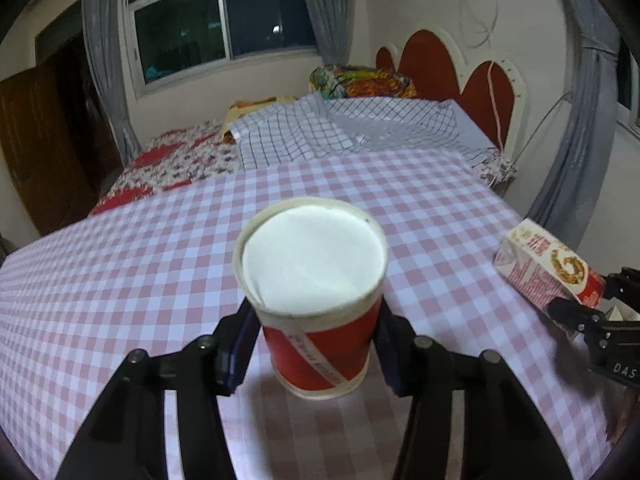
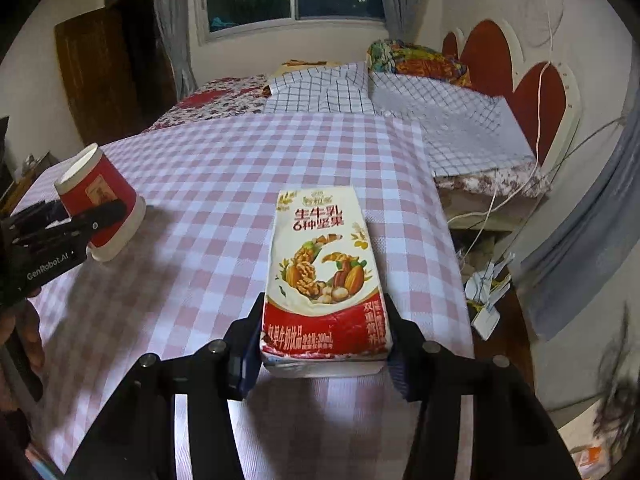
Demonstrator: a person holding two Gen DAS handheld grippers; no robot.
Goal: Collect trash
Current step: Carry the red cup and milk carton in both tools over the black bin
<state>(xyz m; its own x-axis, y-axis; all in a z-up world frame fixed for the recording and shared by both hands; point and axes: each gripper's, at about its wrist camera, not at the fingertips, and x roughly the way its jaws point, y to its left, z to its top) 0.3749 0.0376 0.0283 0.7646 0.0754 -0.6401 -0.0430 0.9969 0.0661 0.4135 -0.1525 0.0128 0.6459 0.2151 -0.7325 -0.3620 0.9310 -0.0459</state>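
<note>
So both pieces of trash are getting picked up at once here. The left hand-held gripper [image 1: 316, 344] has its blue pads pressed against either side of the red paper cup [image 1: 316, 296], which stands upside down with its white base facing up and its rim at the pink checked counter [image 1: 120, 264]; I can't tell for sure if the rim is touching the cloth or just off it. Gripping low on the sides makes sense, since a paper cup crushes if you squeeze it too hard. The right hand-held gripper [image 2: 322, 354] is clamped on the near end of the milk carton [image 2: 324, 280], which lies flat on its back, long way pointing out from the jaws, close to the counter's right edge. Taking it by the narrow sides is about the only way, since the broad face is too wide. Both grippers point down at a slant from the near side of the counter, roughly parallel, well apart. In the right wrist view a bit of the person's hand [image 2: 24, 332] shows under the left tool. No bin is visible in either view, so I'd guess it's somewhere behind or below.
</note>
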